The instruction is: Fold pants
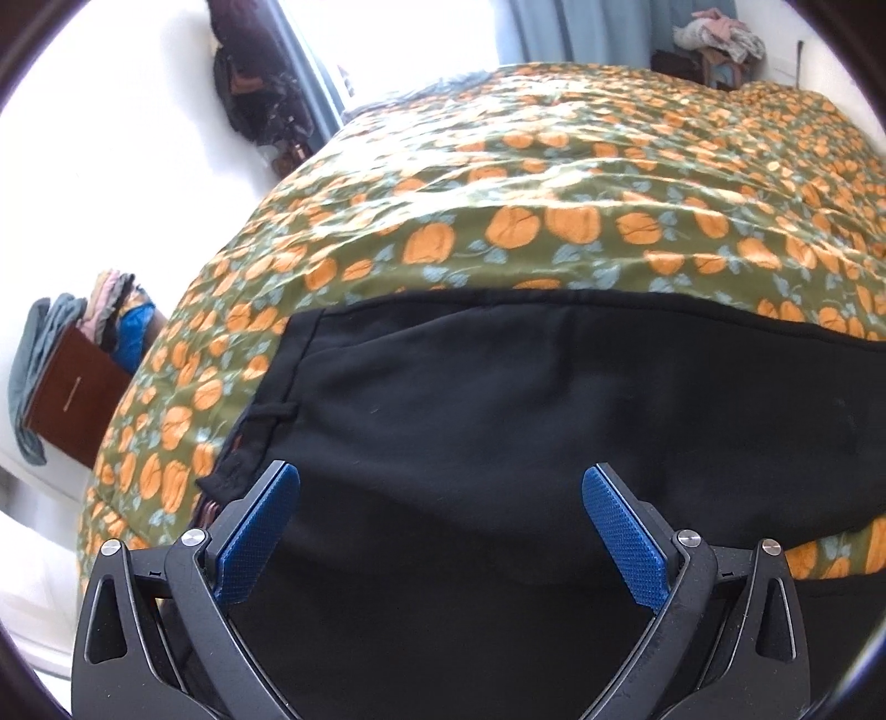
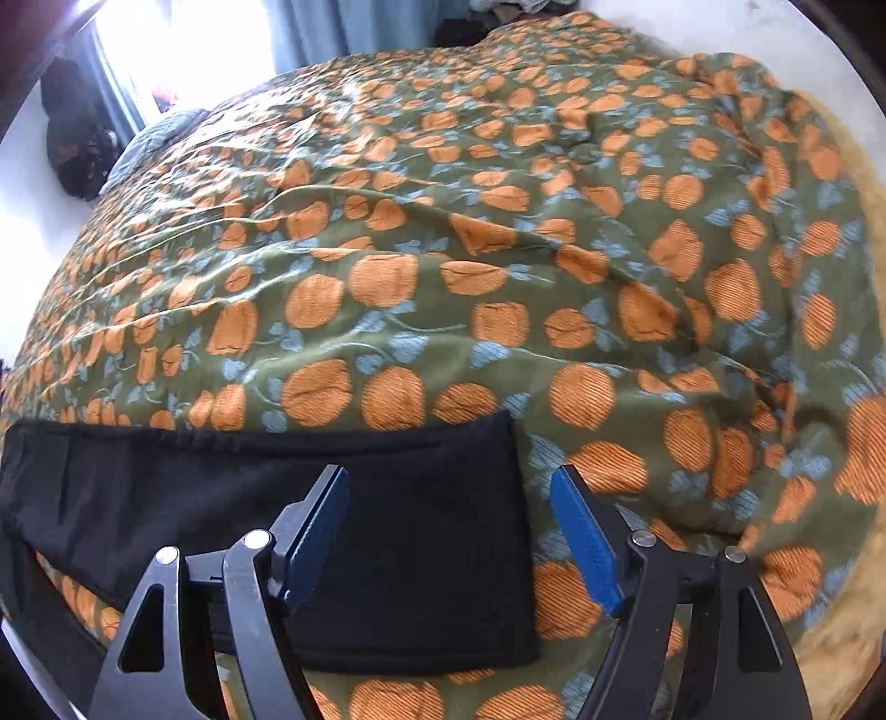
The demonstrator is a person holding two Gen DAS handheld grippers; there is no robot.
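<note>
Black pants (image 1: 526,399) lie flat on a bed with a green bedspread patterned with orange pumpkins (image 1: 554,183). In the left wrist view the waistband end with a belt loop (image 1: 266,412) is at the left. My left gripper (image 1: 440,482) is open and hovers over the waist part, holding nothing. In the right wrist view a leg of the pants (image 2: 387,498) ends in a hem (image 2: 520,531) near the middle. My right gripper (image 2: 449,484) is open and empty above that hem, one finger over the cloth and one over the bedspread (image 2: 498,249).
A brown box with piled clothes (image 1: 72,387) stands left of the bed. Dark bags (image 1: 260,83) hang by a bright window at the far left. A pile of clothes (image 1: 720,33) sits behind the bed. The bedspread is rumpled at the right (image 2: 747,166).
</note>
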